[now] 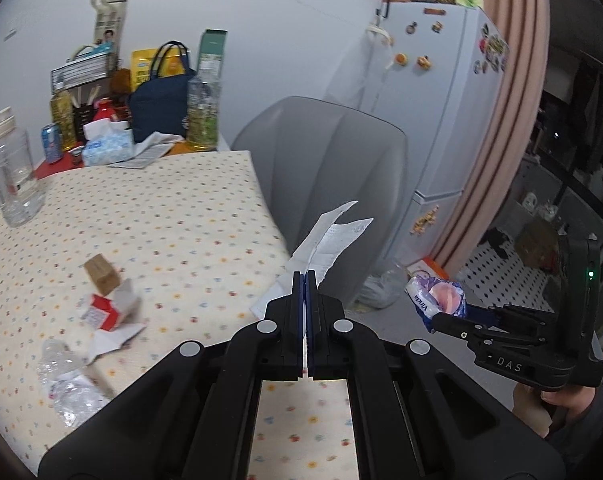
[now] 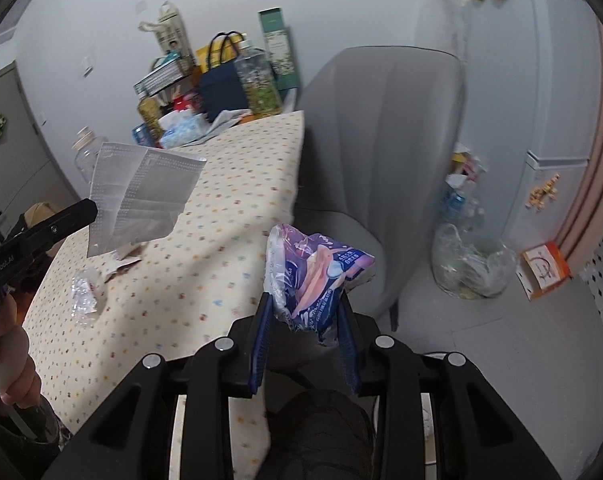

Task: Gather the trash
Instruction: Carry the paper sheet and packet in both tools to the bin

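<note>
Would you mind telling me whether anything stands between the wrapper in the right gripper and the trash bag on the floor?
The grey chair stands partly between the tissue wrapper and the clear trash bag, which sits just past the chair's right side. To the right of the chair, only bare floor is visible.

A: How is the left gripper (image 1: 306, 280) seen?
B: Its 2 jaws are pressed together on a white paper sheet (image 1: 333, 236), angled downward.
A: And the right gripper (image 2: 305, 312)?
B: Its jaws are held partly apart, clamped on a crumpled tissue wrapper (image 2: 313, 276); a hand (image 1: 557, 404) is seen gripping its handle.
</note>
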The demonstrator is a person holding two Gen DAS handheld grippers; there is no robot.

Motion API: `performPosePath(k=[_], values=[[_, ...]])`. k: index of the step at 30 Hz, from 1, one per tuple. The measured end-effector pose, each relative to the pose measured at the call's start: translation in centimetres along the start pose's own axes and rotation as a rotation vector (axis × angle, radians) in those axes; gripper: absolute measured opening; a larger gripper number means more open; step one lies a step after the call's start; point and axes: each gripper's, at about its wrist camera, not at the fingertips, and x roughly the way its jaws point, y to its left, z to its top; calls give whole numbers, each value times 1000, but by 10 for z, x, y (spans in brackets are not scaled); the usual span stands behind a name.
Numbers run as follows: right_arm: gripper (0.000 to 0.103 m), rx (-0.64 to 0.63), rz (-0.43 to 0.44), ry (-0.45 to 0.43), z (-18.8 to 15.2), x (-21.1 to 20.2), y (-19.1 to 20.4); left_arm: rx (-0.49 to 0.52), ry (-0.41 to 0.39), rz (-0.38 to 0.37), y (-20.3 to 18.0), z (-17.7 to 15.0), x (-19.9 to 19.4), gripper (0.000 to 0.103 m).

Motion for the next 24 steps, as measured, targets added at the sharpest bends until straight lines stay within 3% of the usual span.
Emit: performPosePath(k=[11, 24], values=[[32, 135, -93, 37, -39, -6, -84, 100, 97, -95, -71, -11, 48, 2], [36, 263, -155, 88, -84, 6, -154, 184, 242, -154, -131, -38, 111, 2]])
